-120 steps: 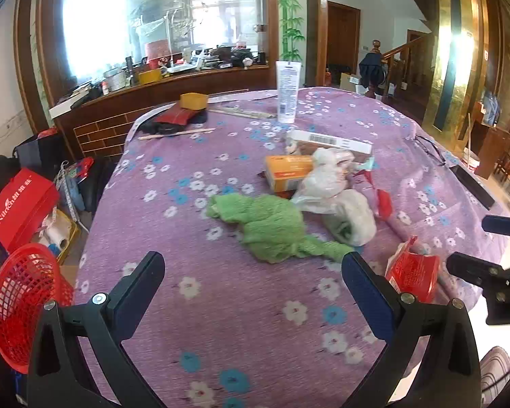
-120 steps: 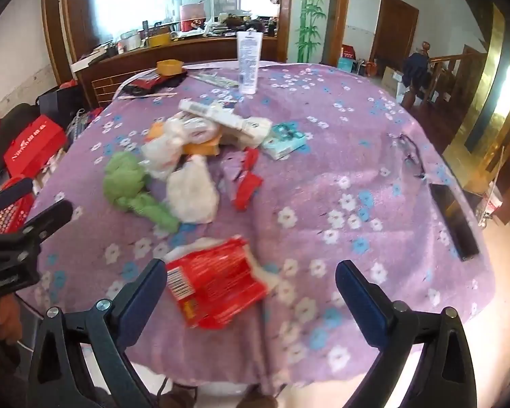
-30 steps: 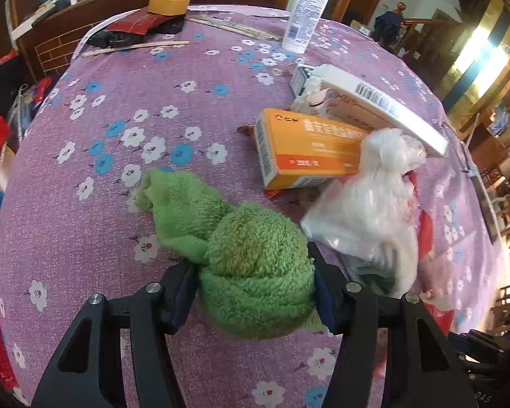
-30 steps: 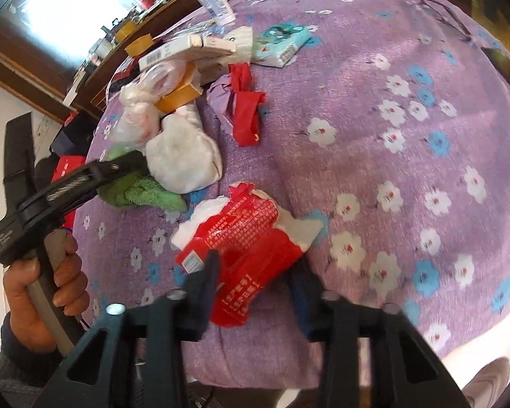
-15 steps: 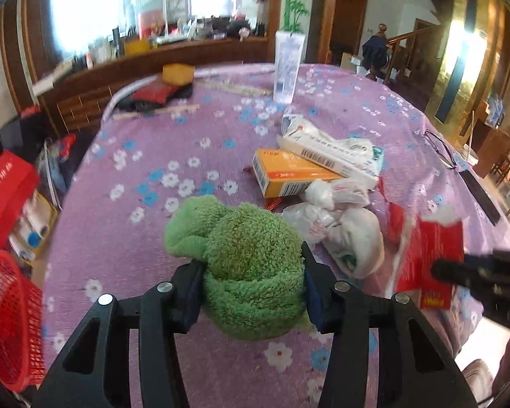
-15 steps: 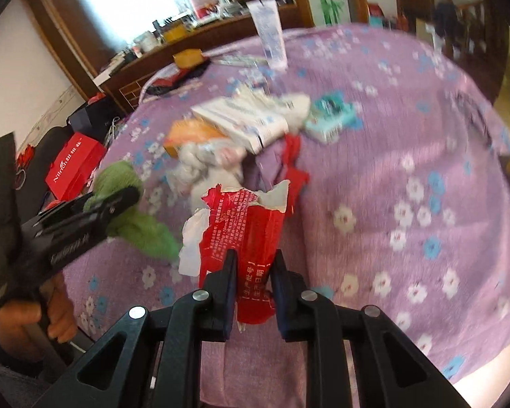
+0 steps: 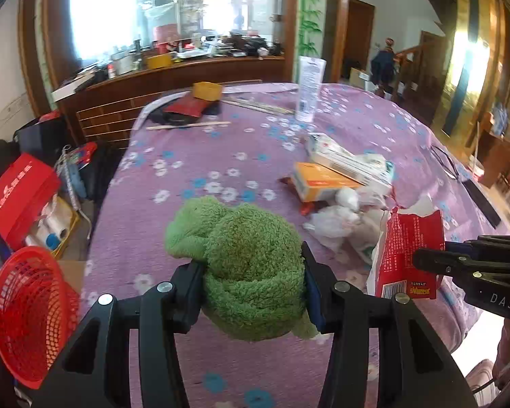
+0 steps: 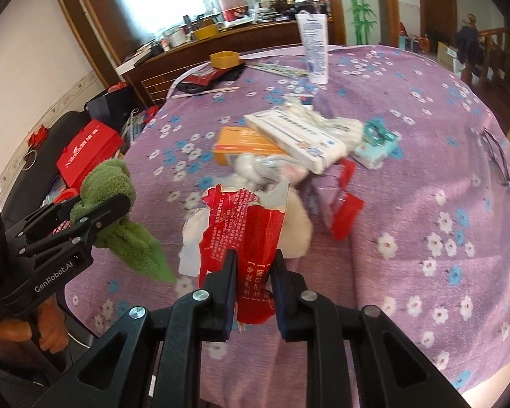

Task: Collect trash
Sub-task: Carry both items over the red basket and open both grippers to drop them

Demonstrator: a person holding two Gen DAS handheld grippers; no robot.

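The left gripper (image 7: 251,282) is clamped on the green cloth (image 7: 244,255), the right gripper (image 8: 253,278) on the red wrapper (image 8: 241,231). The red basket (image 7: 27,309) lies at nine o'clock, beside the bench (image 7: 200,156) and nearest the left fingers (image 7: 190,292).

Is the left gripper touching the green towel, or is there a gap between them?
Touching. In the left wrist view, the left gripper has both pads pressed into the bunched green towel, which is squeezed between them.

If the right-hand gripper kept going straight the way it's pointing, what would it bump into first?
Probably the white plastic bags on the purple tablecloth, just beyond the red wrapper that the right gripper holds; depth is hard to judge.
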